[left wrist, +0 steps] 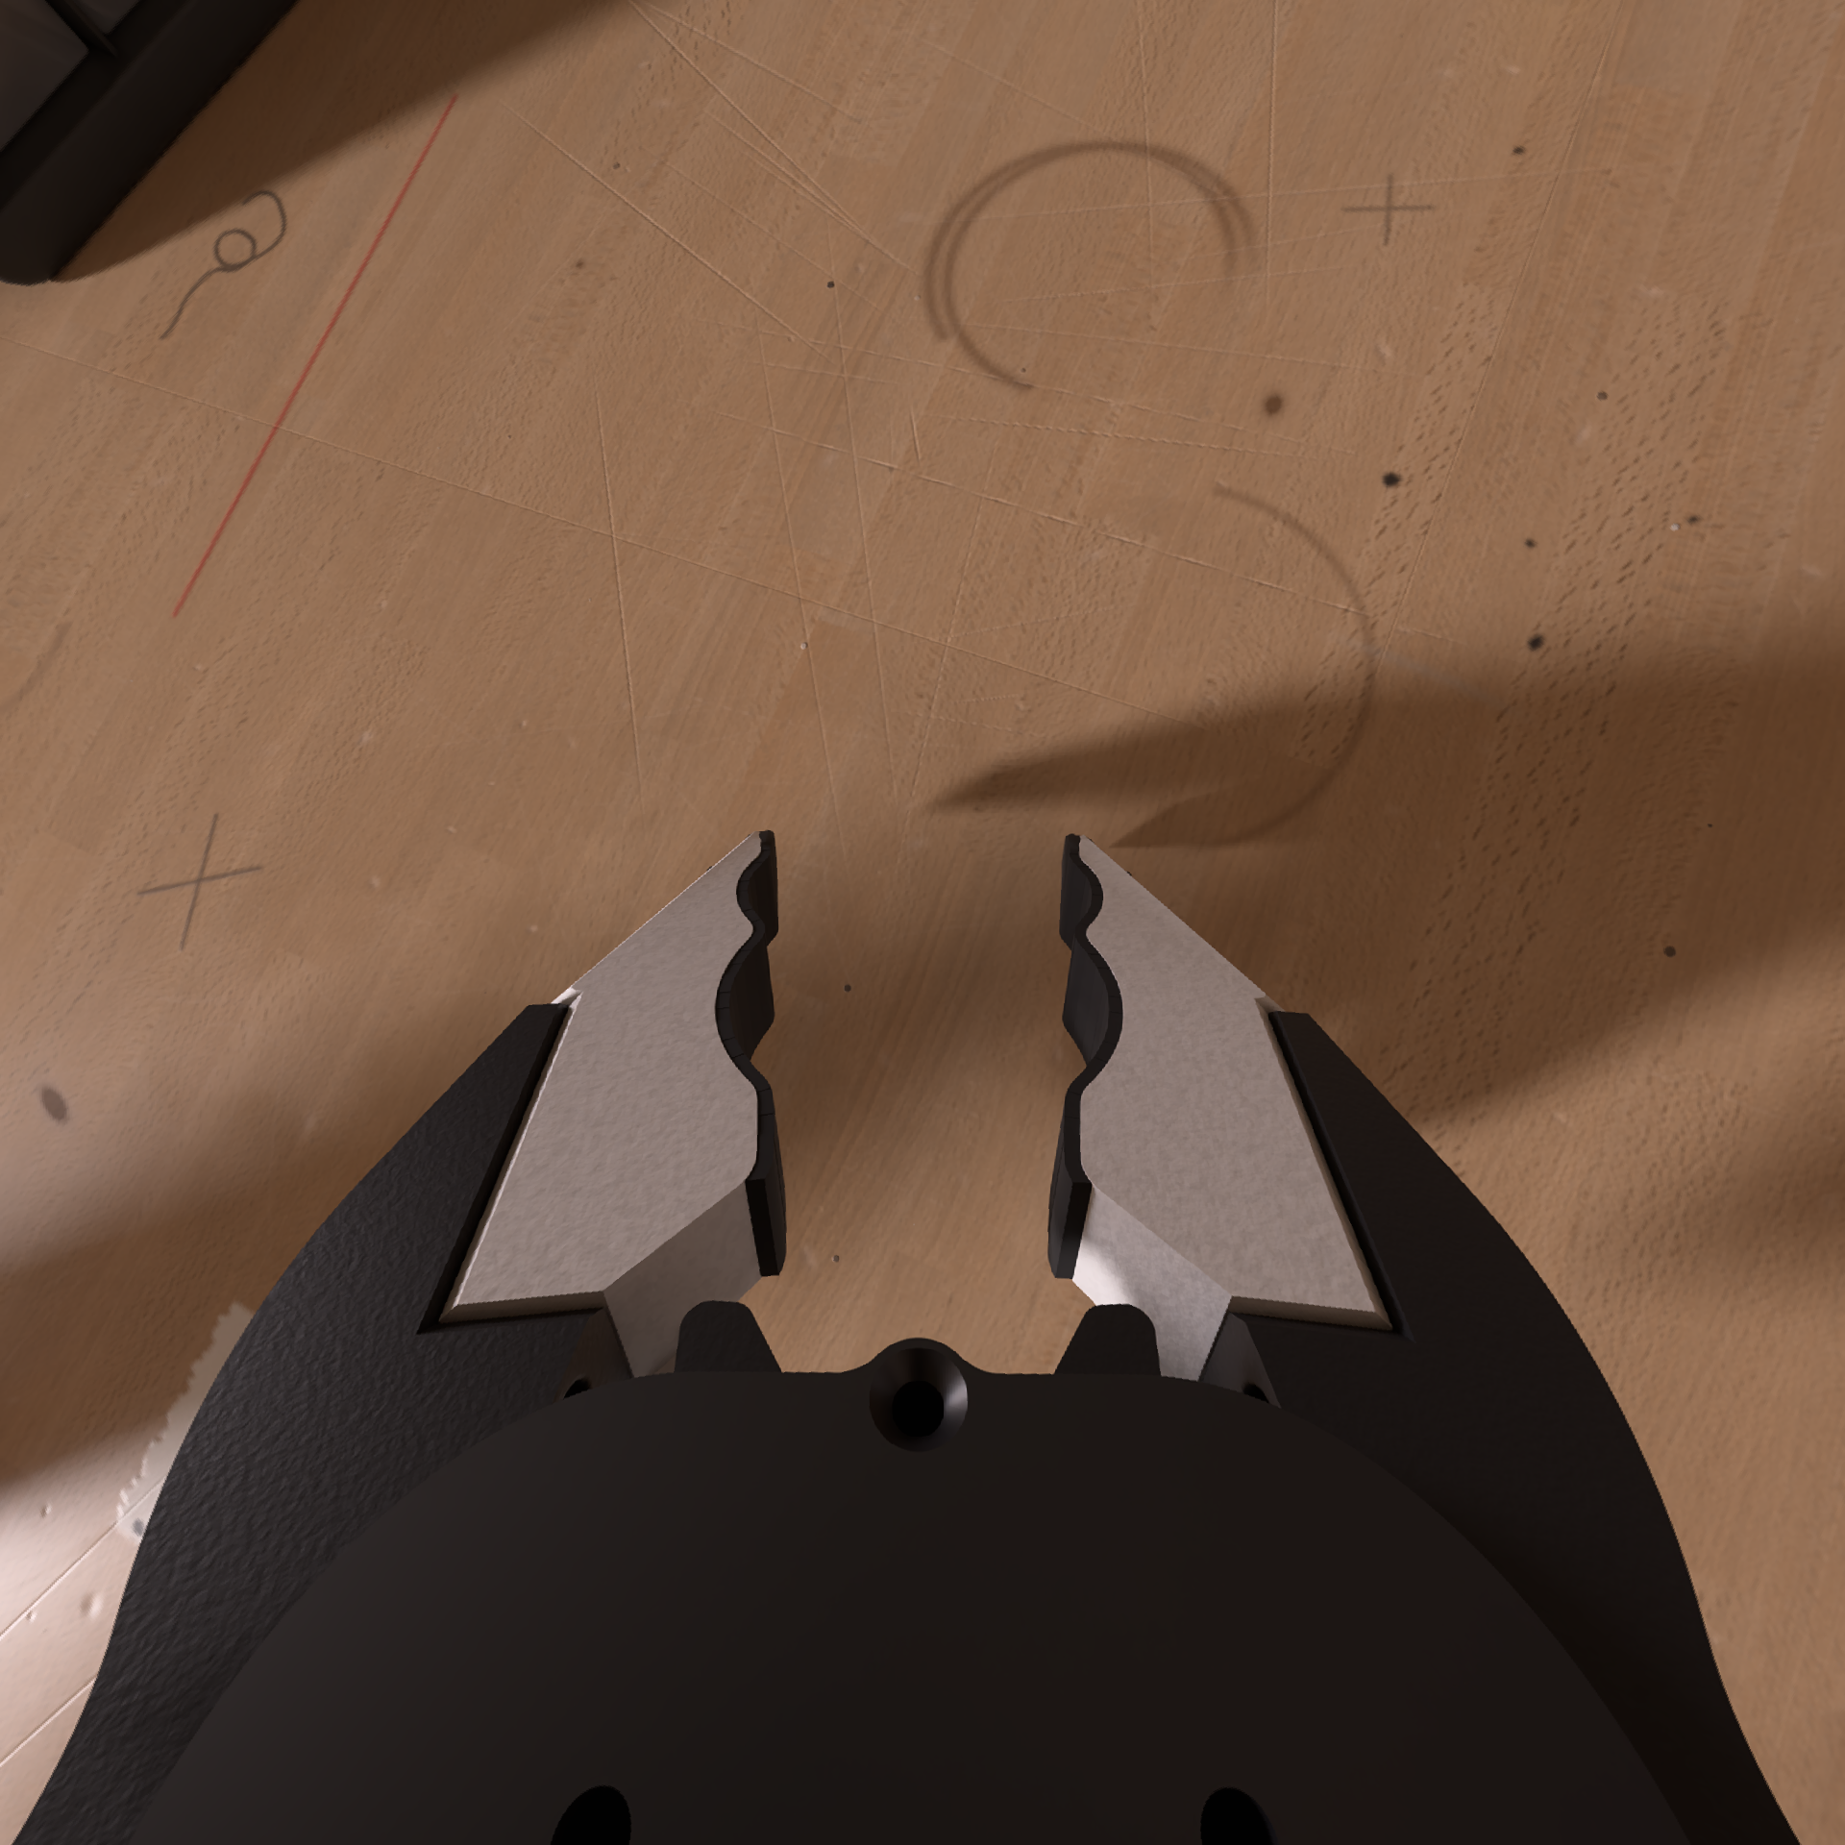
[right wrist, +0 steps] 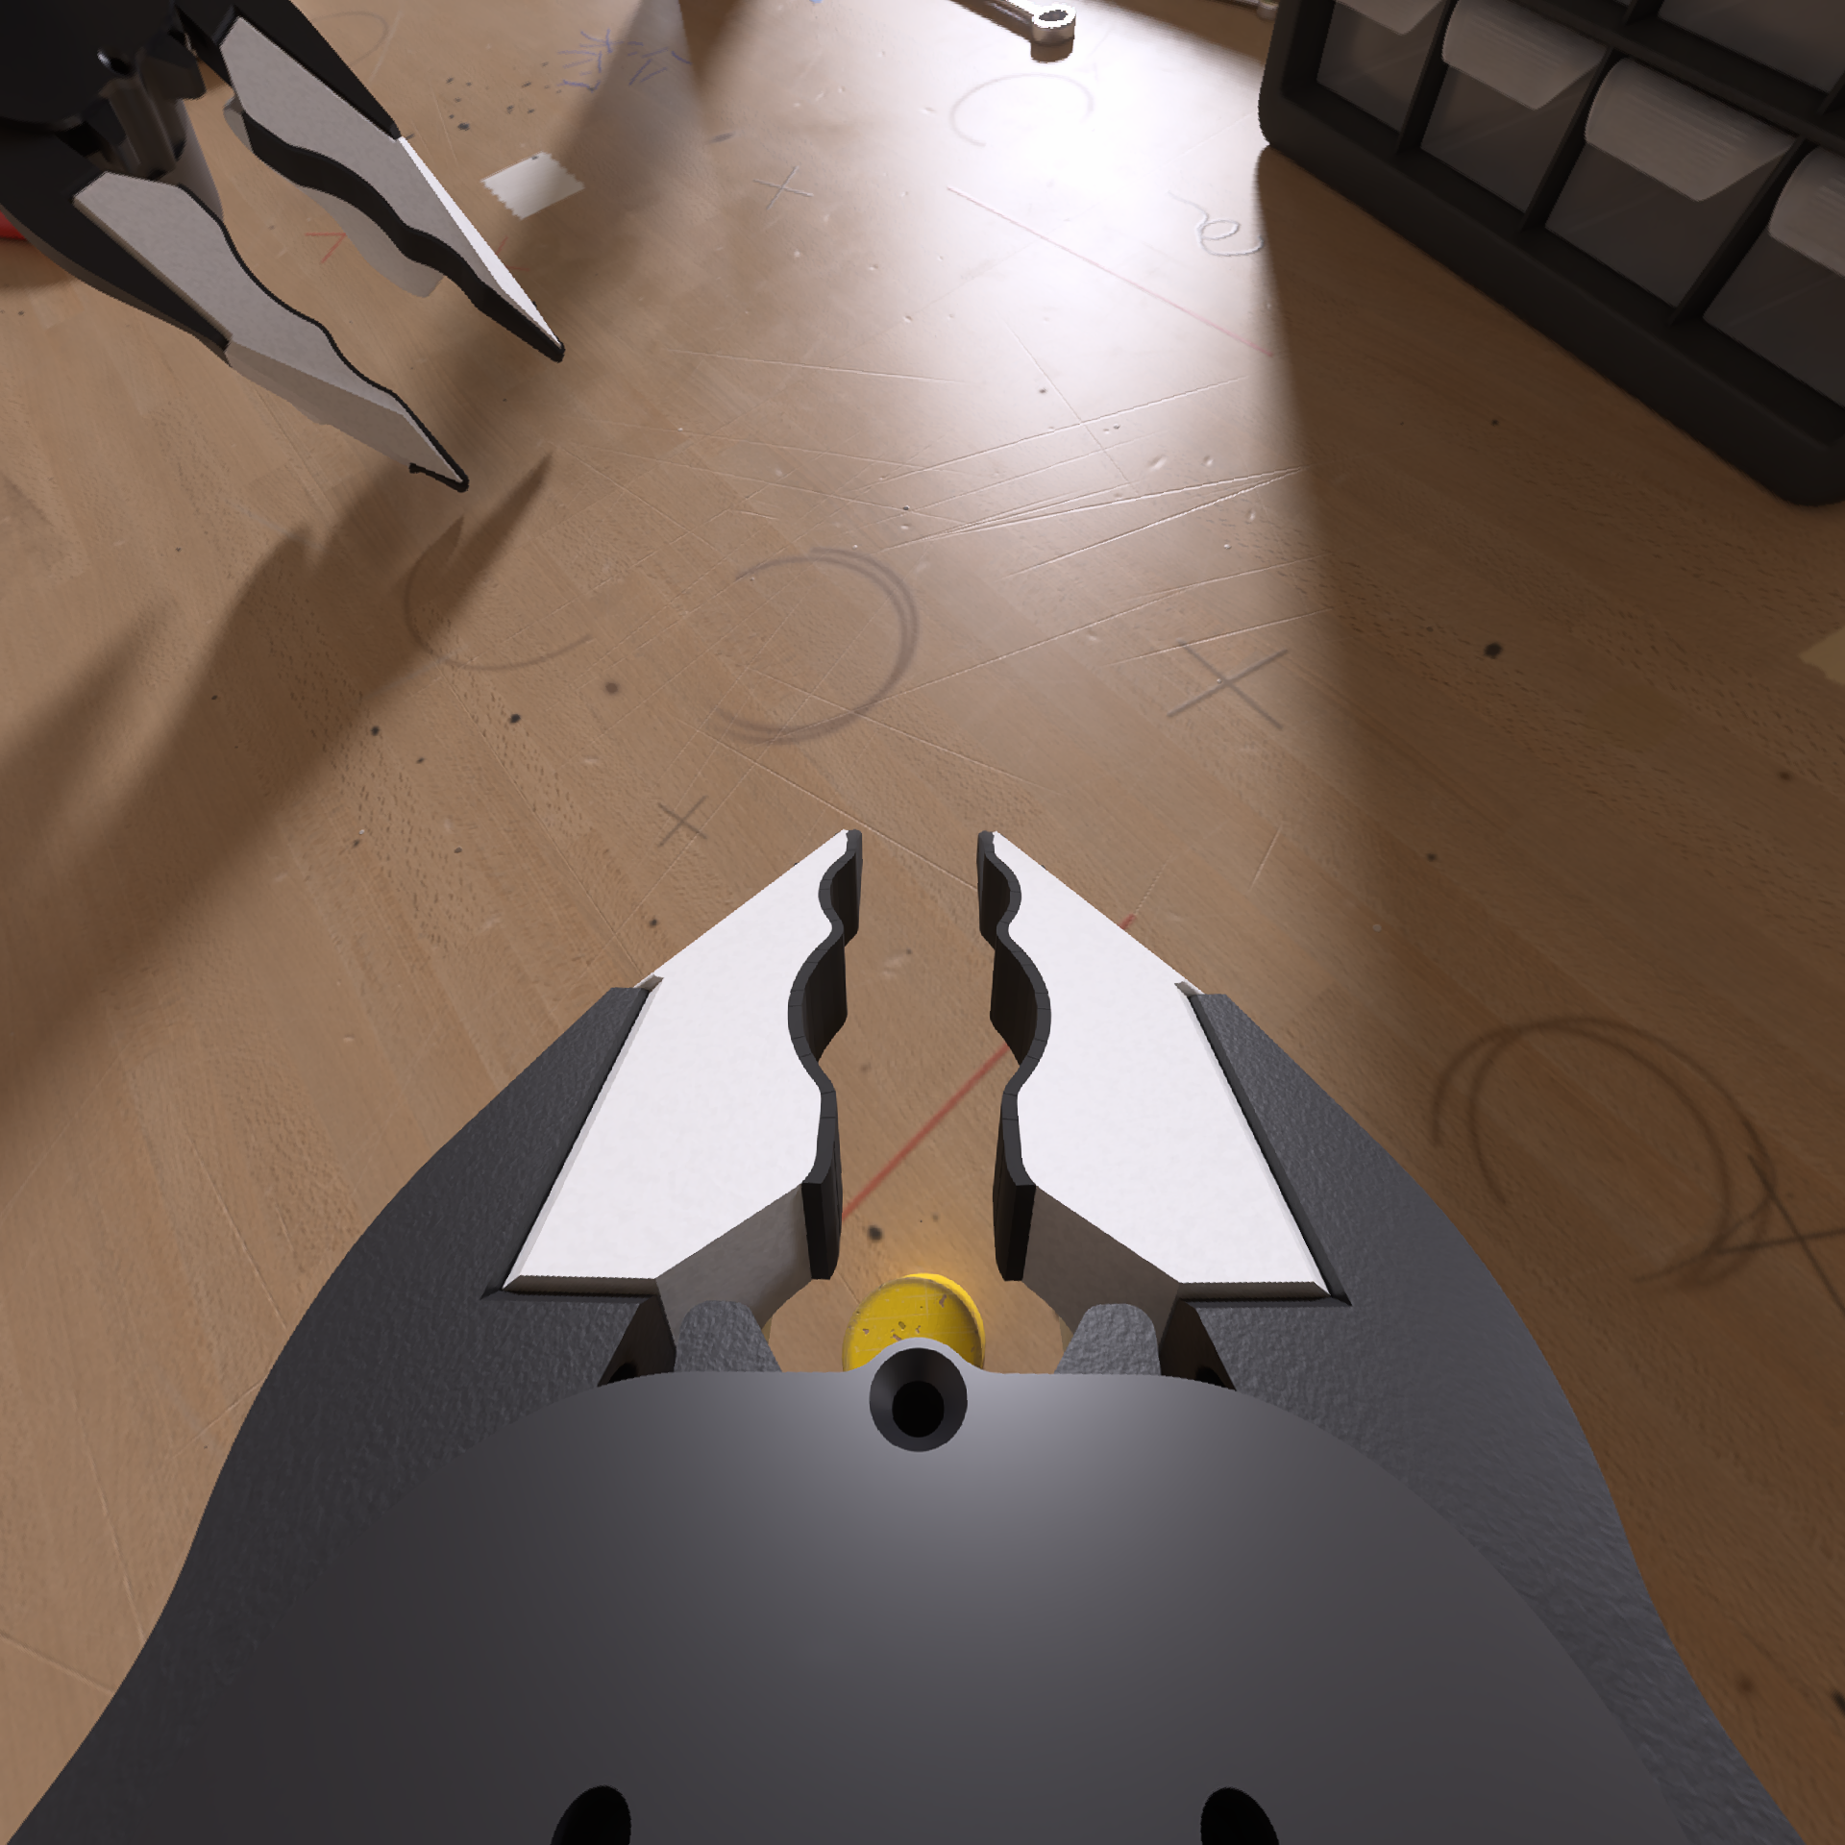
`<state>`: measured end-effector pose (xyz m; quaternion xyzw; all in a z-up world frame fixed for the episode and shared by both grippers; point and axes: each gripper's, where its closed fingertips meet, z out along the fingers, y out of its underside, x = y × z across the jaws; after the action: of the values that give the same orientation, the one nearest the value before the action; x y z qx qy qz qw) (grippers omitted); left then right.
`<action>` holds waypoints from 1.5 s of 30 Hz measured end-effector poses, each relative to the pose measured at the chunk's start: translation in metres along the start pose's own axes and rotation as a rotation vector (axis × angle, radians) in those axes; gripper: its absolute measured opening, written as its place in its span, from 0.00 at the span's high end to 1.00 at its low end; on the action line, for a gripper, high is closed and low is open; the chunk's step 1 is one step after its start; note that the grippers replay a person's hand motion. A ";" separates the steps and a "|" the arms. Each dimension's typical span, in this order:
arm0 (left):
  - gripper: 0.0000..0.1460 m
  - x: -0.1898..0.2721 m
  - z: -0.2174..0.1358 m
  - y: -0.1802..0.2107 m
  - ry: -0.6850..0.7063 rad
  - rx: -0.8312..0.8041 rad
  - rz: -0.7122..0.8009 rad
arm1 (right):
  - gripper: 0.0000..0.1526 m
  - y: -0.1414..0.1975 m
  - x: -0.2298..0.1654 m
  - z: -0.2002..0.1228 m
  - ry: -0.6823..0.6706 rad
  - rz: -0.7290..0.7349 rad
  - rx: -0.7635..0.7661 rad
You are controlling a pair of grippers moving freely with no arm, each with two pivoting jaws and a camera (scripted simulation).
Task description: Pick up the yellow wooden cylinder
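Observation:
The yellow wooden cylinder (right wrist: 911,1320) shows only in the right wrist view, as a small yellow round top low between the roots of my right gripper's fingers, partly hidden by the gripper body. My right gripper (right wrist: 921,849) has its jaws apart by a narrow gap, with nothing between the pads; the cylinder sits behind them. My left gripper (left wrist: 919,849) is wide open and empty above bare wooden tabletop. It also shows in the right wrist view (right wrist: 511,417) at the upper left, far from the cylinder.
A black drawer organiser (right wrist: 1597,200) stands at the far right; its dark corner shows in the left wrist view (left wrist: 80,100). A metal wrench (right wrist: 1038,15) lies at the far edge. A white tape scrap (right wrist: 534,185) lies near the left gripper.

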<state>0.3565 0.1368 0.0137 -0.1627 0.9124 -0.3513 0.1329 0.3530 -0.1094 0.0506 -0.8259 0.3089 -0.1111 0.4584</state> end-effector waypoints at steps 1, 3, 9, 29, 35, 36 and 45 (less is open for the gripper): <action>0.60 0.000 0.000 0.000 0.005 0.004 -0.005 | 0.85 0.000 0.000 0.001 0.000 0.002 -0.001; 0.59 0.000 0.000 -0.001 0.005 0.007 -0.010 | 0.84 0.002 0.001 0.002 0.001 0.006 -0.004; 0.57 0.001 -0.005 -0.007 -0.004 0.029 0.002 | 0.81 0.008 0.007 0.005 0.004 0.031 -0.013; 0.54 0.043 -0.011 -0.069 0.069 0.123 0.128 | 0.74 0.034 0.004 -0.037 -0.107 -0.056 -0.104; 0.54 0.071 0.007 -0.087 0.110 0.069 0.248 | 0.71 0.060 -0.004 -0.058 -0.077 -0.088 -0.212; 0.54 0.074 0.011 -0.089 0.111 0.061 0.270 | 0.71 0.066 -0.003 -0.060 -0.070 -0.075 -0.224; 0.54 0.106 0.048 -0.118 0.204 0.057 0.337 | 0.82 0.083 0.000 -0.049 -0.025 -0.083 -0.315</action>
<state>0.3012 -0.0161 0.0466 0.0328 0.9251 -0.3645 0.1012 0.2961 -0.1759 0.0090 -0.9008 0.2825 -0.0699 0.3222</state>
